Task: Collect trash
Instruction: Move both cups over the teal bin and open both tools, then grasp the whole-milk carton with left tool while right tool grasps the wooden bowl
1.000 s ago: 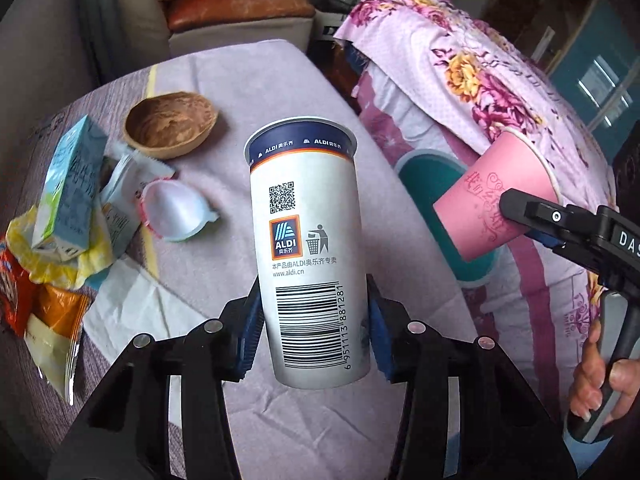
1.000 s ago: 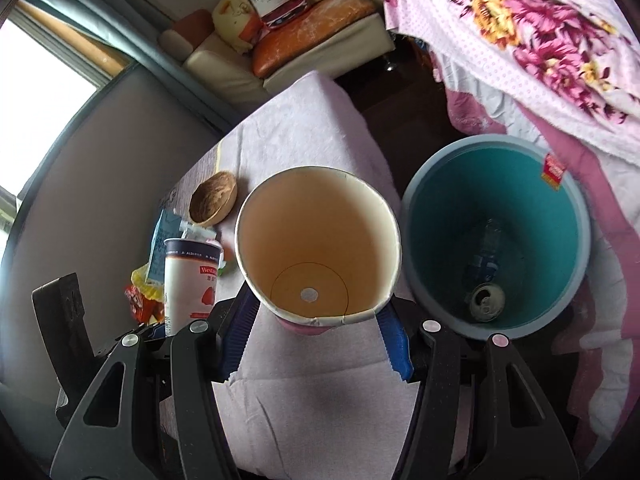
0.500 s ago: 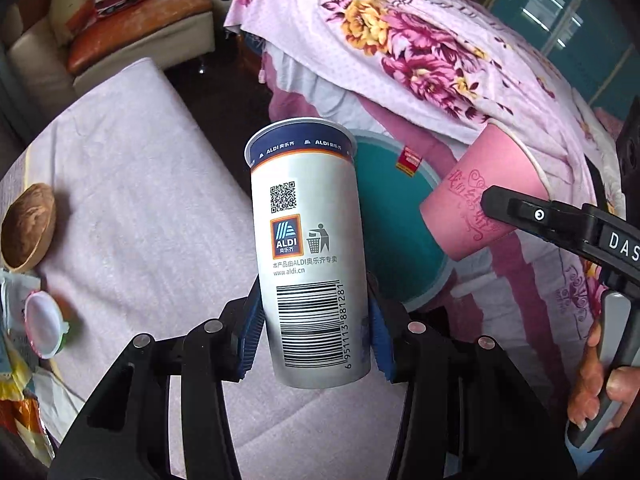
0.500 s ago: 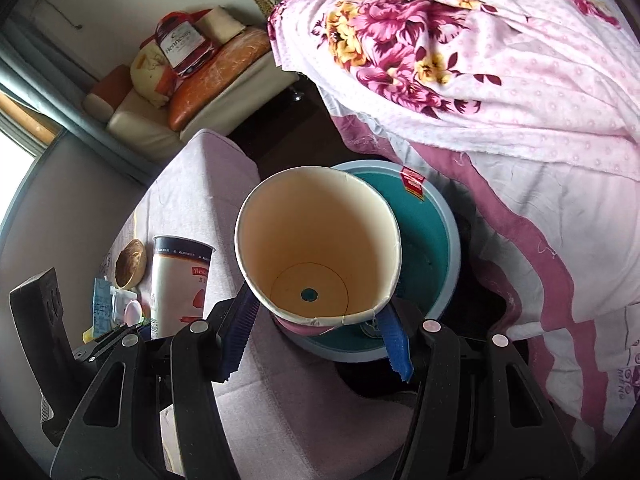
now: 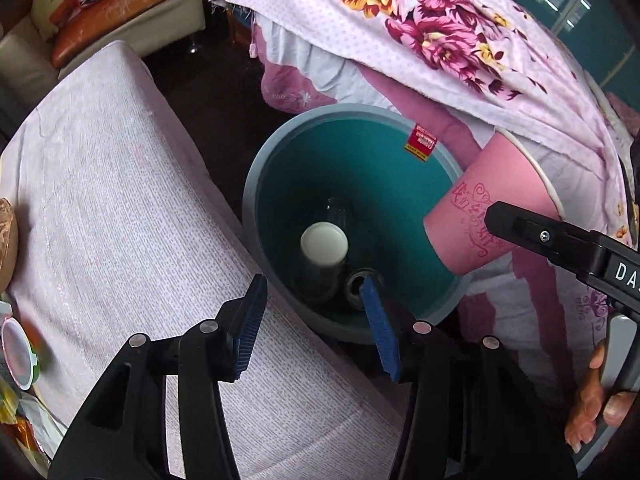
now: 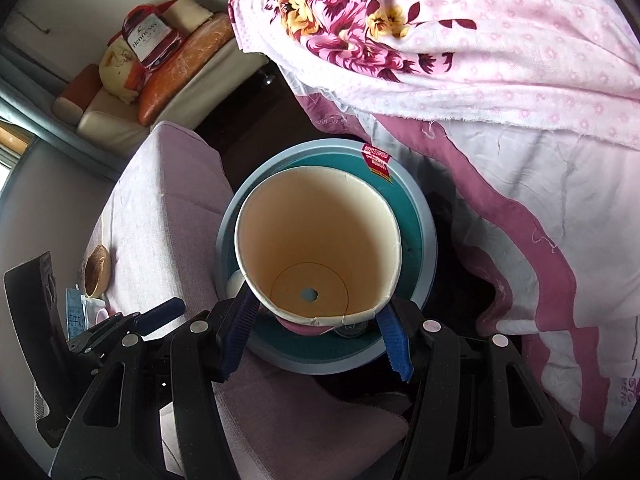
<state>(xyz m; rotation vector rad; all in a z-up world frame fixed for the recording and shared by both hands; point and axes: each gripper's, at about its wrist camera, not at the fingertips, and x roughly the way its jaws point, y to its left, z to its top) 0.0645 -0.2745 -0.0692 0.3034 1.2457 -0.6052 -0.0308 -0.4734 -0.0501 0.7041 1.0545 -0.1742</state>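
My left gripper (image 5: 314, 286) hangs above the near rim of the teal bin (image 5: 256, 184). Its jaws are opening and nothing is between them. The white ALDI cup (image 5: 324, 244) is loose and blurred inside the bin, bottom up, beside a drink can (image 5: 360, 282). A sliver of that cup (image 6: 234, 282) shows past the pink one in the right wrist view. My right gripper (image 6: 316, 308) is shut on a pink paper cup (image 6: 316, 248), held mouth-up over the bin (image 6: 430, 240). In the left wrist view the pink cup (image 5: 488, 208) sits tilted over the bin's right rim.
A table with a pale lilac cloth (image 5: 100, 200) borders the bin on the left, with a wooden bowl (image 6: 98, 270) and wrappers (image 5: 16, 352) at its far end. Floral bedding (image 5: 460, 40) hangs close on the right. A sofa (image 5: 120, 12) stands behind. A hand (image 5: 596, 404) grips the right tool.
Both grippers moved from the table to over the bin. The left gripper let go of the white cup, which has dropped into the bin. The right still holds the pink cup.
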